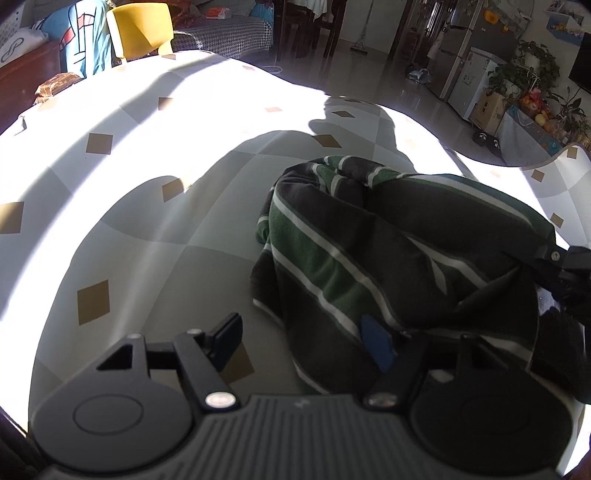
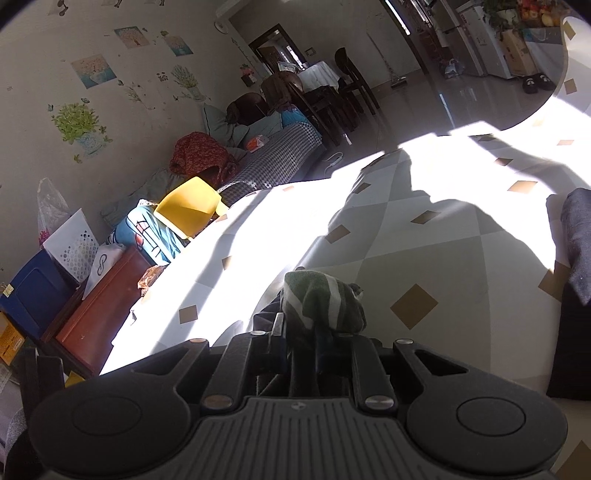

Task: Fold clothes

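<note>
A dark garment with green and white stripes (image 1: 388, 236) lies crumpled on the table, right of centre in the left wrist view. My left gripper (image 1: 303, 338) is open at its near edge. The left finger (image 1: 227, 332) stands clear on the tablecloth, and the blue pad of the right finger (image 1: 376, 343) is tucked against a fold of the cloth. My right gripper (image 1: 550, 258) comes in from the right edge and pinches the garment there. In the right wrist view, that gripper (image 2: 317, 332) is shut on a bunched tip of the striped garment (image 2: 321, 295), held above the table.
The table has a pale cloth with brown diamonds (image 1: 147, 229), lit by strong sun with deep shadows. A yellow chair (image 1: 142, 29) stands at the far edge. A dark folded fabric (image 2: 576, 240) lies at the right. A red-brown cabinet (image 2: 103, 310) and boxes stand beside the table.
</note>
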